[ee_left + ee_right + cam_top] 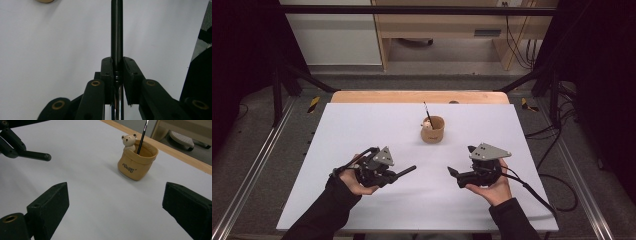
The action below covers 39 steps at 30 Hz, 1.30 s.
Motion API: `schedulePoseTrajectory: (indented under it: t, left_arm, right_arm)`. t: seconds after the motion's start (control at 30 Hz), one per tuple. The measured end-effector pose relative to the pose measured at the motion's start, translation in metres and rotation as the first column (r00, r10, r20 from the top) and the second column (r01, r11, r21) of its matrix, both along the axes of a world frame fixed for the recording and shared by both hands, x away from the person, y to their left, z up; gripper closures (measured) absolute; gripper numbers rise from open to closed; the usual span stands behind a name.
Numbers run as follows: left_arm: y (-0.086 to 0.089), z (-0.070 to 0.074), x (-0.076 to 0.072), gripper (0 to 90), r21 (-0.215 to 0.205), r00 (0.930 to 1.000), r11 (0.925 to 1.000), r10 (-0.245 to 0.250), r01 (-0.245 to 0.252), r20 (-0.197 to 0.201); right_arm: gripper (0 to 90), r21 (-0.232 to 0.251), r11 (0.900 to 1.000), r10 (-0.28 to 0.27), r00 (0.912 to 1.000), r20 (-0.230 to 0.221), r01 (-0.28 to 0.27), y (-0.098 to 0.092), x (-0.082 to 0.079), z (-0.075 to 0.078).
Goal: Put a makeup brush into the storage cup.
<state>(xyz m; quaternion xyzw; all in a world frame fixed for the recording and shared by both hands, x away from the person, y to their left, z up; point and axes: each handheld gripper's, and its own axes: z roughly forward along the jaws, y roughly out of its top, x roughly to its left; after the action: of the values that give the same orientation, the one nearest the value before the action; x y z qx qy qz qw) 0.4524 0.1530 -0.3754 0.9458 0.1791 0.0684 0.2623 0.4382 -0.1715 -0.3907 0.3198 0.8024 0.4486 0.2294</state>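
The left claw (398, 172) clamps a black pen (116, 32) above the white table (362, 130); the right claw (115, 205) gapes empty; dark lettering on the tan bear-topped cup (137, 162) stays illegible.

black pen (116, 30), shiny silver at lower part, between black jaws of left gripper (388, 173). tan holder (137, 162) with cream bear, dark lettering. white table sheet (362, 130), wooden edge. grey plate on right gripper (462, 176).
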Motion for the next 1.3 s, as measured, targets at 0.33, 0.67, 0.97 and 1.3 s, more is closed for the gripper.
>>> schedulePoseTrajectory:
  t: [0.33, 0.67, 0.97, 1.3]
  left_arm:
    - [-0.012, 0.006, 0.0, 79.0, 0.015, 0.9991, 0.999, -0.042, 0.042, -0.005]
    - [-0.02, 0.01, -0.001, 79.0, 0.004, 0.9981, 0.9982, -0.06, 0.06, -0.009]
    - [-0.028, 0.008, 0.001, 79.0, 0.015, 0.9966, 0.9965, -0.082, 0.082, -0.014]
    - [-0.037, 0.006, 0.003, 79.0, 0.01, 0.9942, 0.9944, -0.105, 0.105, -0.027]
  right_arm:
    - [7.7, -0.106, 0.994, 0.033, 0.9993, 0.017, -0.031, 0.008, -0.002, 0.013]
    - [7.9, -0.202, 0.976, 0.083, 0.9962, 0.027, -0.075, 0.018, -0.009, 0.022]
    - [7.9, -0.269, 0.956, 0.127, 0.9914, 0.029, -0.115, 0.027, -0.015, 0.026]
    - [8.2, -0.306, 0.94, 0.169, 0.9853, 0.025, -0.153, 0.036, -0.02, 0.028]
